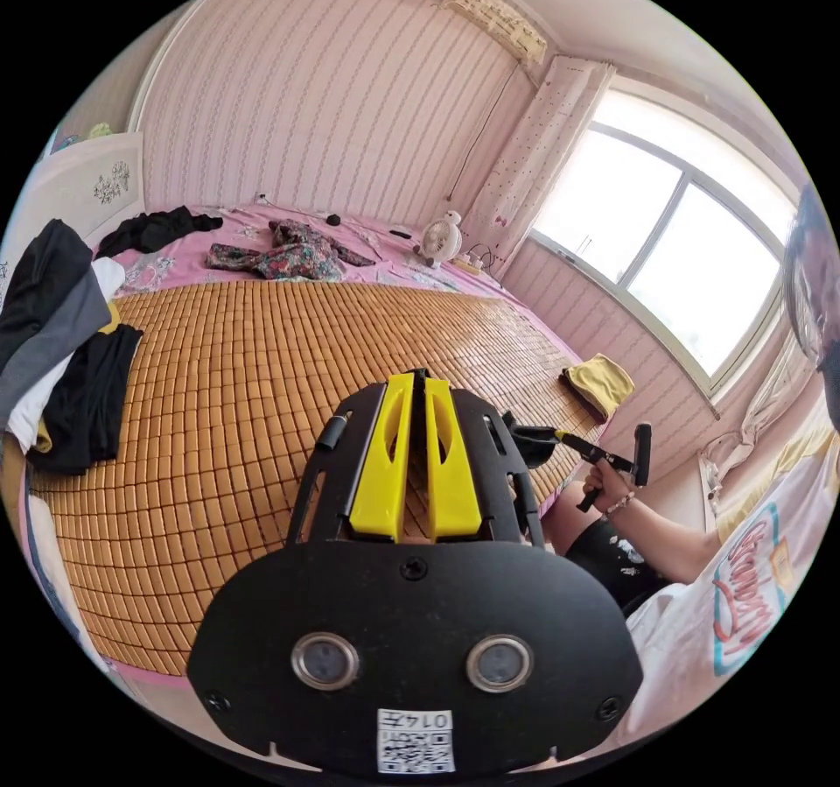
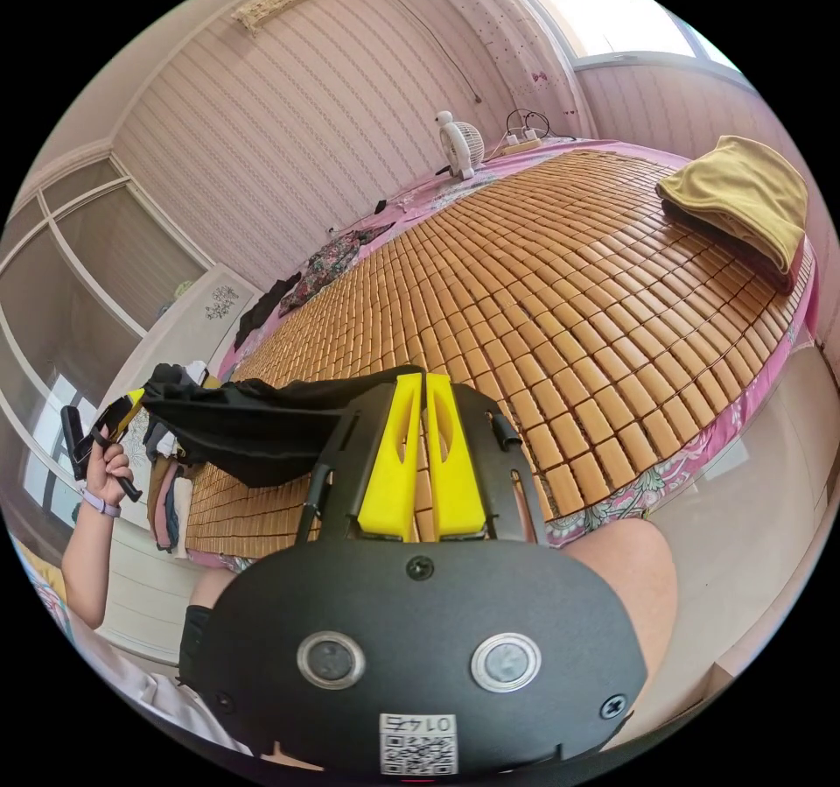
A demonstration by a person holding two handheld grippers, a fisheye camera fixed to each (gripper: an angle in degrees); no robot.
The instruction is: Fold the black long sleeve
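Observation:
The black long sleeve (image 2: 245, 428) hangs bunched in the air above the near edge of the bed, stretched between my two grippers. In the right gripper view my right gripper (image 2: 423, 380) has its yellow jaws together on one end of the cloth. The other end runs left to my left gripper (image 2: 131, 404), held up in a hand. In the left gripper view my left gripper (image 1: 420, 380) is shut, with a sliver of black cloth at its tips. To its right, the right gripper (image 1: 564, 439) pinches a fold of the black long sleeve (image 1: 532, 446).
A bamboo mat (image 1: 245, 367) covers the bed. A pile of dark and white clothes (image 1: 61, 340) lies at its left edge, and a folded yellow garment (image 2: 744, 192) at the corner by the window. A floral garment (image 1: 289, 257), another black garment (image 1: 157, 228) and a small fan (image 1: 440, 238) sit by the far wall.

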